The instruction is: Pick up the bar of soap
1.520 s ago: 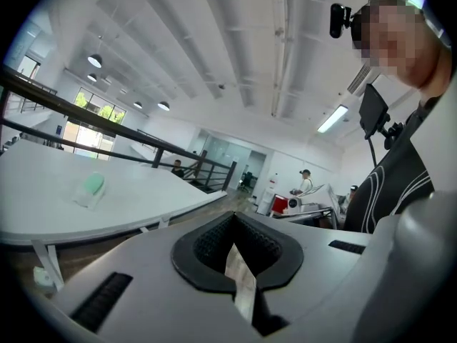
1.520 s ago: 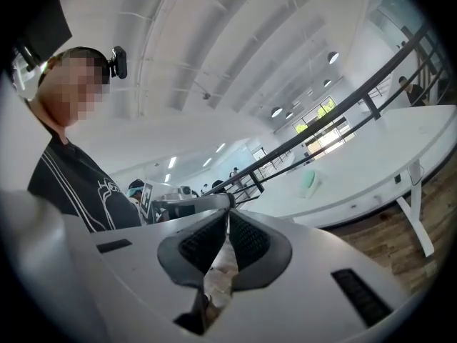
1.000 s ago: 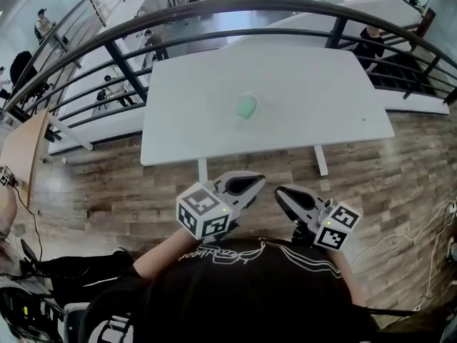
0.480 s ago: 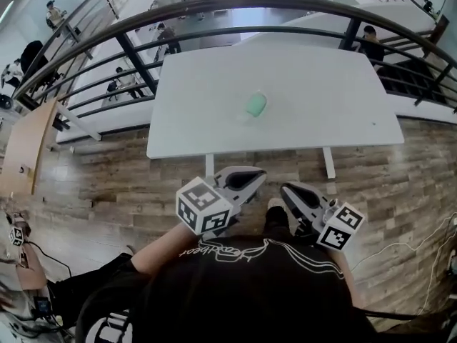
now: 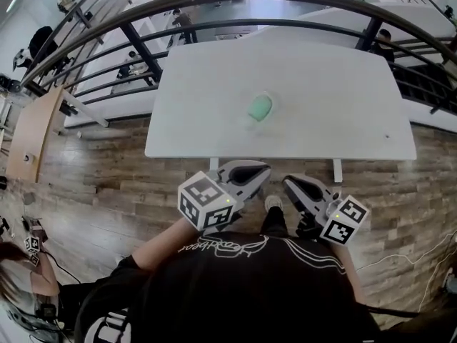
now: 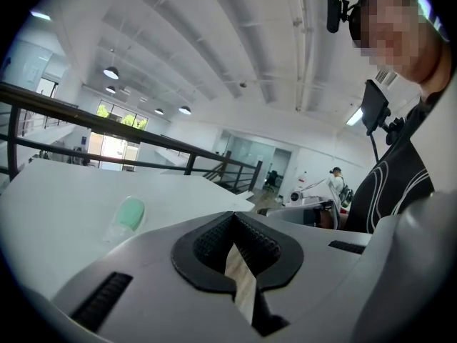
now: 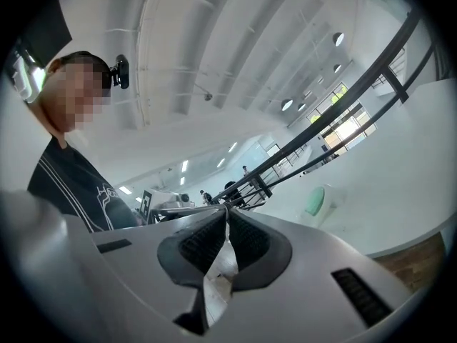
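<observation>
One soap bar (image 5: 260, 107) on white table (image 5: 321, 77)

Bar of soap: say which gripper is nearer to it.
Left, slightly. The left gripper hangs short of the table, almost straight in front of the bar of soap; the right gripper is further back and off to the right.

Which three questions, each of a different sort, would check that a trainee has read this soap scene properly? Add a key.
1. True or false: the bar of soap lies on the table.
2. The left gripper has its jaws: A) together with nothing between them; B) clamped on the soap; C) wide apart.
3. What colour is the soap?

Key: 1 true; 2 A; 3 green.
</observation>
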Motion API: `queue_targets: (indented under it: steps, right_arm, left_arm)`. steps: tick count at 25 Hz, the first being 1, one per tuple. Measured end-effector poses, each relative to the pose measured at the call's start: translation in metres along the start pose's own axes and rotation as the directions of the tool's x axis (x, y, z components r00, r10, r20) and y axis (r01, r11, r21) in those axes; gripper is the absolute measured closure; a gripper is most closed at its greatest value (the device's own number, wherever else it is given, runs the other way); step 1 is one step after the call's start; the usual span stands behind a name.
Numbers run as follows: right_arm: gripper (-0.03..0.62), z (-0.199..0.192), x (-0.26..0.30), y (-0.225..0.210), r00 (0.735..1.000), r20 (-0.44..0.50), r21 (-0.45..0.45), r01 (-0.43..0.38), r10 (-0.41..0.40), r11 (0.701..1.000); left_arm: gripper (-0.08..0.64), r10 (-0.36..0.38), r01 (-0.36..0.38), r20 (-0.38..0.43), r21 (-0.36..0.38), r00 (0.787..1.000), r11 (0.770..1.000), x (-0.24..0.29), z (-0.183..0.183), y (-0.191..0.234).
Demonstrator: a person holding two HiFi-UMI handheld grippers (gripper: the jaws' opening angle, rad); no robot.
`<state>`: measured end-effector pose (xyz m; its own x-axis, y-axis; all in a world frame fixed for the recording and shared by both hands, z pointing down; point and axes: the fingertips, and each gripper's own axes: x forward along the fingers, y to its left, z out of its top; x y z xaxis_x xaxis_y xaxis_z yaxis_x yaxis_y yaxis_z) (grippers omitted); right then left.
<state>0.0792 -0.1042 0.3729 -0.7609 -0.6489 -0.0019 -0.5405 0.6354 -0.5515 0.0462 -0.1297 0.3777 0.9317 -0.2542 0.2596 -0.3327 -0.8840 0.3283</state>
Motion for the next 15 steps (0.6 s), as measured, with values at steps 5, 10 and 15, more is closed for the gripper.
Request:
queue_targets:
  steps: [5, 10, 15]
  right_arm:
    - [0.574, 0.008, 0.015, -0.026, 0.999, -0.037, -0.005, -0.031, 0.031, 0.999]
    - [0.574, 0.022, 0.025, -0.049, 0.996, -0.070, 0.000, -0.059, 0.059, 0.998]
    - [0.574, 0.029, 0.038, -0.077, 0.990, -0.111, 0.015, -0.080, 0.082, 0.997]
  left_arm:
    - [0.551, 0.015, -0.015, 0.016, -0.008, 1.000, 1.000, 0.016, 0.003, 0.021]
    - [0.551, 0.035, -0.035, 0.015, -0.014, 0.999, 0.999, 0.033, 0.011, 0.039]
    - [0.551, 0.073, -0.073, 0.013, -0.036, 0.997, 0.997, 0.051, 0.012, 0.065]
